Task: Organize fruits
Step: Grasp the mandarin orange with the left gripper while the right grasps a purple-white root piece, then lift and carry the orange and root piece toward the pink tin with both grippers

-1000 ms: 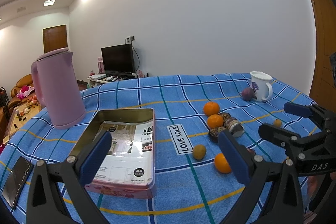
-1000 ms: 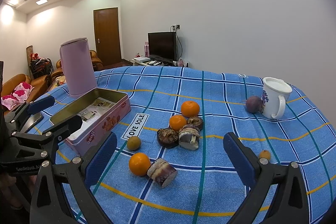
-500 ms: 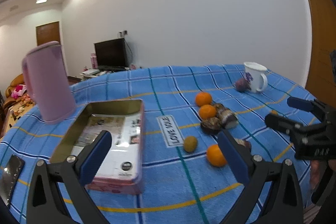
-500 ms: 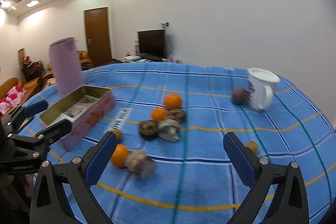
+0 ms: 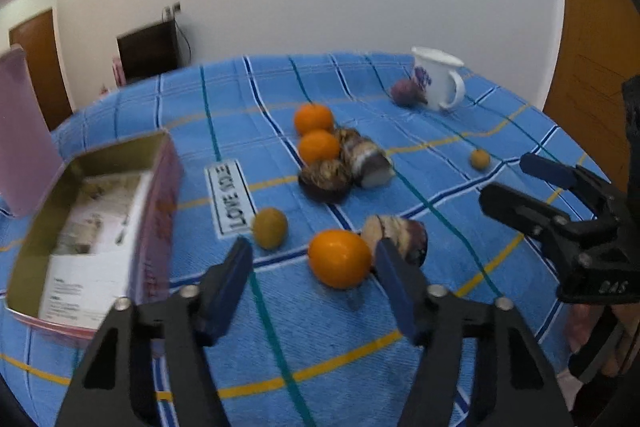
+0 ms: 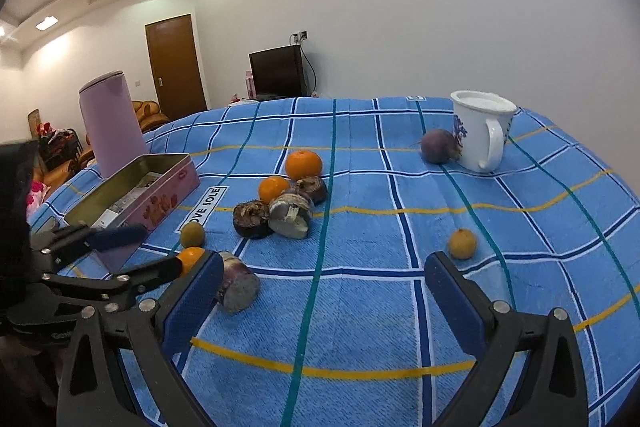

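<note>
An orange (image 5: 339, 259) lies on the blue checked cloth just past the tips of my left gripper (image 5: 311, 251). The jaws are closing with the orange in line between them, and the pads are clear of it. A brown cut piece (image 5: 400, 235) rests against the orange's right side, and a small yellow-green fruit (image 5: 270, 228) sits to its left. Two more oranges (image 5: 313, 119) lie farther back beside dark brown pieces (image 5: 325, 175). My right gripper (image 6: 323, 263) hangs open over bare cloth, with a small orange fruit (image 6: 462, 243) just beyond its right finger.
An open pink tin box (image 5: 92, 227) with papers inside stands at the left, a pink kettle (image 6: 110, 127) behind it. A white mug (image 6: 480, 131) and a purple round fruit (image 6: 438, 146) stand at the back right. The table's edge curves close on the right.
My left gripper has dropped and swung right, from over the tin to the near orange, and its jaws have narrowed. My right gripper has dipped and shifted right, still wide open.
</note>
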`<move>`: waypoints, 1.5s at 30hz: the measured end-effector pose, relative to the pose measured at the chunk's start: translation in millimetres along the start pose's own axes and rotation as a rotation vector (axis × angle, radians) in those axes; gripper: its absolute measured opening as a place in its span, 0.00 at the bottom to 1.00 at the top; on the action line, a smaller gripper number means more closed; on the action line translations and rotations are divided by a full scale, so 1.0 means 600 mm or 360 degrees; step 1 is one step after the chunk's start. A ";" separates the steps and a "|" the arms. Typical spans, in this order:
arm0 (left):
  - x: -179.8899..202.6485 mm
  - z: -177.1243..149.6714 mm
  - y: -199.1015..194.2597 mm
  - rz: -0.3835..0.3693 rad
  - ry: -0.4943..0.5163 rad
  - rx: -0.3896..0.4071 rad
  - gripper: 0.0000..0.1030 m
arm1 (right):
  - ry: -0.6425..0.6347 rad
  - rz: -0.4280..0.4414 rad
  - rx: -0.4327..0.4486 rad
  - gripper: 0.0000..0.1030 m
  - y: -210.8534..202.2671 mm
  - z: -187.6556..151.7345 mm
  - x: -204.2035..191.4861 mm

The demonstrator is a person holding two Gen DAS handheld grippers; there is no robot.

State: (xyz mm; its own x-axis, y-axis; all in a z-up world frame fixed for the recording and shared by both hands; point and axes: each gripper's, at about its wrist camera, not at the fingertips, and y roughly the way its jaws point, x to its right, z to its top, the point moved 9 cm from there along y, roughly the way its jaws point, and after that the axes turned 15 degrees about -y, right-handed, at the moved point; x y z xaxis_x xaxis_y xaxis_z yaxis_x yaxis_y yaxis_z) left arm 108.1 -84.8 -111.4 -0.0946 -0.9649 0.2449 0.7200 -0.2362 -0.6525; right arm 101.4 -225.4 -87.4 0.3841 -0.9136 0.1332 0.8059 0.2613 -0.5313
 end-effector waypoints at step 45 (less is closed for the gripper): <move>-0.039 0.024 -0.019 -0.0032 -0.0092 0.0095 0.37 | -0.0135 0.0284 -0.0359 0.47 0.097 -0.010 -0.116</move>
State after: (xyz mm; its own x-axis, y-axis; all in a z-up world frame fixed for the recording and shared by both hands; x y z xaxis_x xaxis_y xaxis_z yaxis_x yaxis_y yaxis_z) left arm 112.3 -57.9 -99.4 -0.0707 -0.9513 0.2999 0.7584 -0.2466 -0.6034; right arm 118.8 -148.2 -132.4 0.5545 -0.8278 0.0855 0.6055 0.3308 -0.7239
